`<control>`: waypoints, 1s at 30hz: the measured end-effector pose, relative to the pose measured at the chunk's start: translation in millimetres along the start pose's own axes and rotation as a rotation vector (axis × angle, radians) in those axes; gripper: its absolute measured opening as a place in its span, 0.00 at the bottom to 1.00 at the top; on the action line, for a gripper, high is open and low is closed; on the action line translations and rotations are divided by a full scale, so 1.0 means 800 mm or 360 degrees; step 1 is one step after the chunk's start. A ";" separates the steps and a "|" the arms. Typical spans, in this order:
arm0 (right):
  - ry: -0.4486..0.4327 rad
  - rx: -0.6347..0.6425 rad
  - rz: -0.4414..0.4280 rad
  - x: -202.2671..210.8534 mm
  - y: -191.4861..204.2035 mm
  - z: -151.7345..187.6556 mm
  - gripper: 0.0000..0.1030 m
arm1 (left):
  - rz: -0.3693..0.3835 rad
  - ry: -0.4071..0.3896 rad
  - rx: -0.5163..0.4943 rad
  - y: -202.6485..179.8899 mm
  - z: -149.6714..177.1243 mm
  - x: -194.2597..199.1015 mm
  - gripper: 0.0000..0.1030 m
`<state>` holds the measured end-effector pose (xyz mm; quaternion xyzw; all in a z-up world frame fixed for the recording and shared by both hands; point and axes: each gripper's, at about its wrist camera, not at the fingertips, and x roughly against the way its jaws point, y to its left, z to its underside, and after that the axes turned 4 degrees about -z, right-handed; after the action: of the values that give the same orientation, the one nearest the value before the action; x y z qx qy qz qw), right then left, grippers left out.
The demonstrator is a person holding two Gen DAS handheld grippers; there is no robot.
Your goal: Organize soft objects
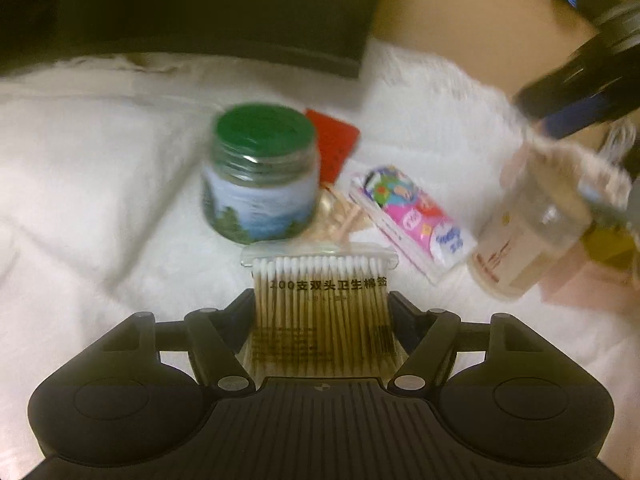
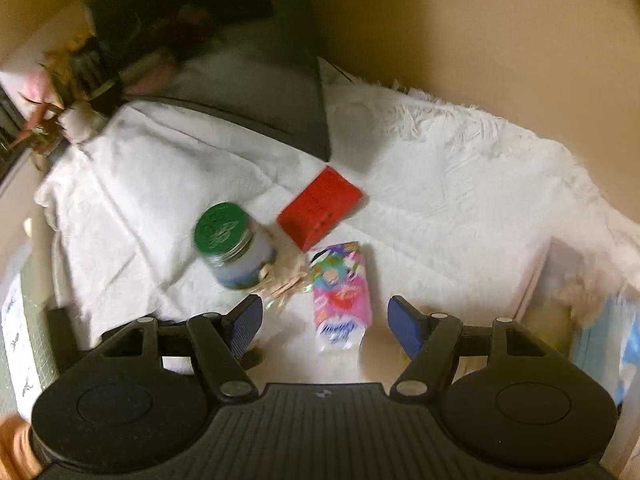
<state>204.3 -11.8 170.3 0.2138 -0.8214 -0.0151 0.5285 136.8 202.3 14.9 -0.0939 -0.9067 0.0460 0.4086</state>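
Note:
A clear pack of cotton swabs (image 1: 320, 312) sits sharp and steady between the fingers of my left gripper (image 1: 321, 300), which is shut on its two sides and holds it above the white furry blanket (image 1: 80, 168). My right gripper (image 2: 324, 306) stands open over a colourful tissue pack (image 2: 340, 292) on the blanket, its blue pads apart with nothing pressed between them. In the left wrist view, one blue finger (image 1: 560, 122) of that gripper hovers over a blurred clear bottle (image 1: 532, 220) with a cream label, which tilts right of the tissue pack (image 1: 412, 216).
A green-lidded jar (image 2: 232, 248), wooden clips (image 2: 286, 280) and a red box (image 2: 320, 208) lie together mid-blanket. A pale container wall (image 2: 536, 280) with soft white and blue items behind it stands at the right. A dark block (image 2: 260, 80) and dried flowers (image 2: 68, 92) lie behind.

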 end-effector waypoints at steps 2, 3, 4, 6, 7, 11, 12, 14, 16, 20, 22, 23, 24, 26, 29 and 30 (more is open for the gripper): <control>0.0145 -0.0012 0.0063 -0.030 -0.005 -0.026 0.68 | -0.0008 -0.0051 0.0026 0.012 -0.003 0.019 0.73; 0.0201 -0.0029 0.0094 -0.043 -0.009 -0.034 0.68 | -0.0025 -0.0078 0.0040 0.020 -0.003 0.030 0.73; 0.0267 -0.0045 0.0125 -0.059 -0.013 -0.043 0.68 | -0.0039 -0.0101 0.0054 0.029 -0.005 0.039 0.73; 0.0343 -0.0083 0.0164 -0.086 -0.018 -0.051 0.68 | -0.0062 -0.0120 0.0094 0.046 -0.002 0.053 0.73; 0.0383 -0.0099 0.0170 -0.100 -0.020 -0.053 0.68 | -0.0066 -0.0120 0.0115 0.055 0.000 0.056 0.73; 0.0568 -0.0091 0.0213 -0.162 -0.014 -0.059 0.68 | -0.0088 -0.0096 0.0232 0.088 0.012 0.063 0.73; 0.0603 -0.0088 0.0227 -0.174 -0.011 -0.058 0.68 | -0.0096 -0.0085 0.0258 0.095 0.014 0.063 0.73; 0.0670 -0.0087 0.0230 -0.197 -0.004 -0.056 0.68 | -0.0111 -0.0067 0.0307 0.108 0.017 0.062 0.73; 0.0718 -0.0054 0.0239 -0.214 0.006 -0.054 0.64 | -0.0117 -0.0066 0.0324 0.114 0.017 0.063 0.73; 0.0727 0.0029 0.0291 -0.218 0.023 -0.047 0.43 | -0.0148 -0.0167 0.0306 0.115 0.004 0.082 0.73; 0.0617 0.0002 0.0214 -0.187 0.025 -0.050 0.43 | -0.0165 -0.0262 0.0278 0.113 -0.014 0.094 0.73; 0.0531 -0.0015 0.0185 -0.160 0.026 -0.054 0.43 | -0.0166 -0.0307 0.0261 0.110 -0.024 0.100 0.73; 0.0457 -0.0025 0.0156 -0.135 0.026 -0.056 0.43 | -0.0160 -0.0352 0.0246 0.106 -0.035 0.105 0.73; 0.0277 -0.0040 0.0094 -0.073 0.024 -0.059 0.43 | -0.0125 -0.0423 0.0215 0.092 -0.060 0.112 0.73; -0.0019 -0.0083 0.0022 0.027 0.009 -0.058 0.43 | -0.0055 -0.0494 0.0129 0.054 -0.094 0.119 0.73; -0.0114 -0.0105 0.0015 0.058 0.001 -0.054 0.43 | -0.0027 -0.0517 0.0102 0.036 -0.104 0.121 0.73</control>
<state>225.4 -19.5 229.6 0.1917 -0.8399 -0.0472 0.5056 140.0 251.2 135.9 -0.0645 -0.9597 0.0859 0.2597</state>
